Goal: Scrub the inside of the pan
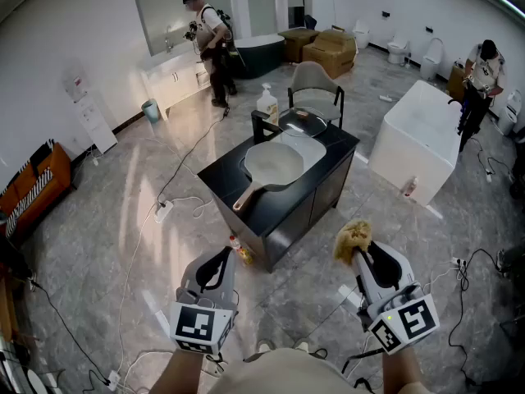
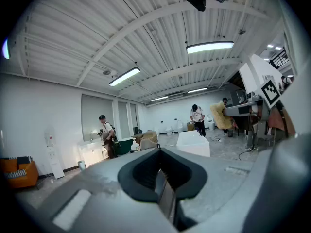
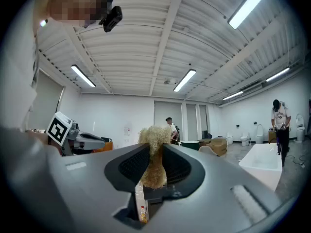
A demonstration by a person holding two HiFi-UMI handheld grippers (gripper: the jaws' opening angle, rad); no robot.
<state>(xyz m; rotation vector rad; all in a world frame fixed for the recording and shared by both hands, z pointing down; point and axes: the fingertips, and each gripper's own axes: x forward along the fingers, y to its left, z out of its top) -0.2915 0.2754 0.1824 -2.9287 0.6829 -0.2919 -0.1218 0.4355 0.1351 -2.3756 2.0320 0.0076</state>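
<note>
A pale grey pan (image 1: pixel 274 164) with a wooden handle lies on a black counter (image 1: pixel 246 208) well ahead of me. My right gripper (image 1: pixel 362 253) is held low at the right, far short of the counter, shut on a tan fibrous scrubber (image 1: pixel 352 238). In the right gripper view the scrubber (image 3: pixel 153 154) is pinched between the jaws and sticks up past them. My left gripper (image 1: pixel 220 263) hangs at the lower left, jaws shut with nothing between them. Both gripper views tilt up toward the ceiling.
A soap dispenser bottle (image 1: pixel 267 105) and a glass lid (image 1: pixel 302 122) stand at the counter's far end, a chair (image 1: pixel 316 89) behind it. A white bathtub (image 1: pixel 420 138) is at the right. Cables (image 1: pixel 176 195) trail over the floor. Two people (image 1: pixel 212 43) work in the background.
</note>
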